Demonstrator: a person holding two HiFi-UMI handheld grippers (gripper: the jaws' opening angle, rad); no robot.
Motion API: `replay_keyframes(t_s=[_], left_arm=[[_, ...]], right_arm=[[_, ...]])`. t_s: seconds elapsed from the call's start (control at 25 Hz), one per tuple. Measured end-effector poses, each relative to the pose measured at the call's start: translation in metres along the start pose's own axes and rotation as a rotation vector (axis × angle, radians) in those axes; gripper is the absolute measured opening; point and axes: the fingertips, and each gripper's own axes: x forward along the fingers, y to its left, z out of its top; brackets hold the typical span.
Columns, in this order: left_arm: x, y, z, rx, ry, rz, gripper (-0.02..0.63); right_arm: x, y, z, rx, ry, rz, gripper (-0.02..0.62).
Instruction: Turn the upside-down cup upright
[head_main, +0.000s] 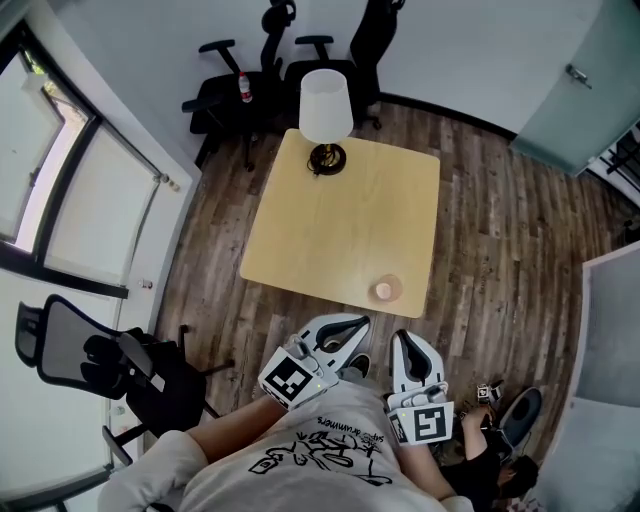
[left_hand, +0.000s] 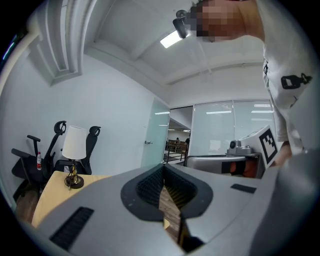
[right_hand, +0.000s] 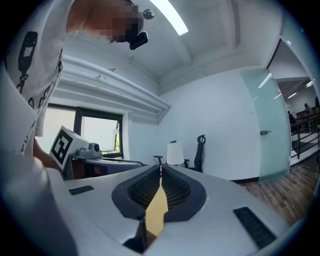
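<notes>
A small pale pink cup (head_main: 386, 289) stands on the light wooden table (head_main: 340, 230) near its front right corner. My left gripper (head_main: 352, 322) is shut and empty, held level just short of the table's front edge. My right gripper (head_main: 407, 343) is also shut and empty, below and slightly right of the cup. In the left gripper view the jaws (left_hand: 163, 167) meet at the tips, with table and floor showing behind. The right gripper (right_hand: 160, 168) points over the table towards the lamp (right_hand: 174, 152); the cup is hidden in both gripper views.
A table lamp (head_main: 325, 115) with a white shade stands at the table's far edge. Black office chairs (head_main: 240, 75) are behind the table and another chair (head_main: 110, 365) is at my left. Wooden floor surrounds the table; a glass door (head_main: 590, 80) is at the right.
</notes>
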Motion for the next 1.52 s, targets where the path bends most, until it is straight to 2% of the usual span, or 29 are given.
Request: replay_keyframes(t_s=[0.16, 0.32, 0.56, 1.0, 1.28, 1.36, 1.52], left_arm=[[0.014, 0.001, -0.010, 0.009, 0.031, 0.005, 0.009], [0.026, 0.000, -0.017, -0.001, 0.031, 0.001, 0.009], [0.039, 0.005, -0.048, -0.020, 0.062, 0.014, 0.009], [0.055, 0.017, -0.102, -0.025, 0.129, -0.012, 0.009], [0.065, 0.032, -0.132, -0.019, 0.163, -0.016, 0.009], [0.066, 0.038, -0.140, -0.029, 0.168, -0.010, 0.009], [0.068, 0.045, -0.157, -0.041, 0.177, -0.009, 0.009]], right_arm=[[0.002, -0.014, -0.008, -0.017, 0.007, 0.014, 0.025], [0.005, -0.033, -0.019, -0.065, 0.024, -0.013, 0.025], [0.010, -0.059, -0.052, -0.038, 0.038, -0.027, 0.026], [0.020, -0.071, -0.110, 0.010, 0.076, -0.001, 0.028], [0.033, -0.080, -0.149, 0.000, 0.096, 0.010, 0.031], [0.037, -0.081, -0.159, 0.001, 0.091, 0.012, 0.043], [0.043, -0.086, -0.183, 0.015, 0.105, 0.012, 0.111]])
